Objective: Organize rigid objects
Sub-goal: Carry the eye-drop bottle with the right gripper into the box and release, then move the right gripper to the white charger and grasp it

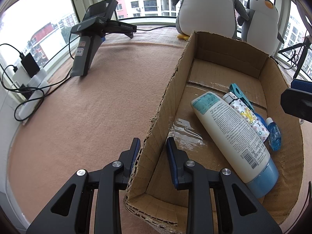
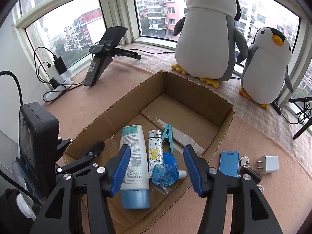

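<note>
An open cardboard box (image 1: pixel 167 101) (image 2: pixel 218 122) sits on the tan cloth. In it lie a white tube with a blue cap (image 1: pixel 232 136) (image 2: pixel 134 156), a patterned lighter (image 1: pixel 247 117) (image 2: pixel 155 150), a teal clip (image 1: pixel 240 95) (image 2: pixel 168 136) and a small blue bottle (image 1: pixel 275 134) (image 2: pixel 165 173). My left gripper (image 1: pixel 153 146) straddles the box's left wall, its fingers a little apart. My right gripper (image 2: pixel 157 161) is open and empty above the box's near end. Right of the box lie a blue case (image 2: pixel 229 163), keys (image 2: pixel 246 165) and a white charger (image 2: pixel 269 164).
Two plush penguins (image 2: pixel 206 31) (image 2: pixel 267 64) stand at the window behind the box. A spare gripper device (image 1: pixel 91 39) (image 2: pixel 103 58) stands at the back left. A power strip with chargers and cables (image 1: pixel 27 89) (image 2: pixel 56 83) lies along the left sill. A tripod leg (image 2: pixel 302 117) stands right.
</note>
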Available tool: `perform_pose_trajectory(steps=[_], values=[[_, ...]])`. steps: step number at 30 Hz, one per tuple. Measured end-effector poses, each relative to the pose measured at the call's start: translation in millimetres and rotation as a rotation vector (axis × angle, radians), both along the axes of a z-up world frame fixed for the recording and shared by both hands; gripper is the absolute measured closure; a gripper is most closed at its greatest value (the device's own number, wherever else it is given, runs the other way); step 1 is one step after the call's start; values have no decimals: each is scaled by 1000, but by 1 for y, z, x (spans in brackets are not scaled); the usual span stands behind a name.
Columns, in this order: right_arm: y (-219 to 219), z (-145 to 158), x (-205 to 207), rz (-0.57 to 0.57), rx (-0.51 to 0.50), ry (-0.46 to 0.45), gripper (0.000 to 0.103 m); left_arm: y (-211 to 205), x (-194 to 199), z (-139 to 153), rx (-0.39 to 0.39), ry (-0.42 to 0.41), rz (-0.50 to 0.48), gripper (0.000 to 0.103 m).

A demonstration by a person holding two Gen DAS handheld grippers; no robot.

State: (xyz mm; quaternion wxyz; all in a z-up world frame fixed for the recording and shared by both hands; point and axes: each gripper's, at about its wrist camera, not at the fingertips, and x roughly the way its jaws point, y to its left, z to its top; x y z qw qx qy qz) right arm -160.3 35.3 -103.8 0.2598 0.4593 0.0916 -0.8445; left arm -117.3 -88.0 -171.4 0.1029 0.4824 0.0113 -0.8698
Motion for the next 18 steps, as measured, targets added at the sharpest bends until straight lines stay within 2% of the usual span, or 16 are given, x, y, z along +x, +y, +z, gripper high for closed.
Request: perform_pose_trajectory(steps=[11,13,18], values=[[5,1,-1,-11,-7,-6,46,0,0,0,0,0,0,77],[7,1,-1,-14,-9,-7,42,0,0,0,0,0,0,77],[16,1,-1,-31,-14,-9,41,0,0,0,0,0,0,77]])
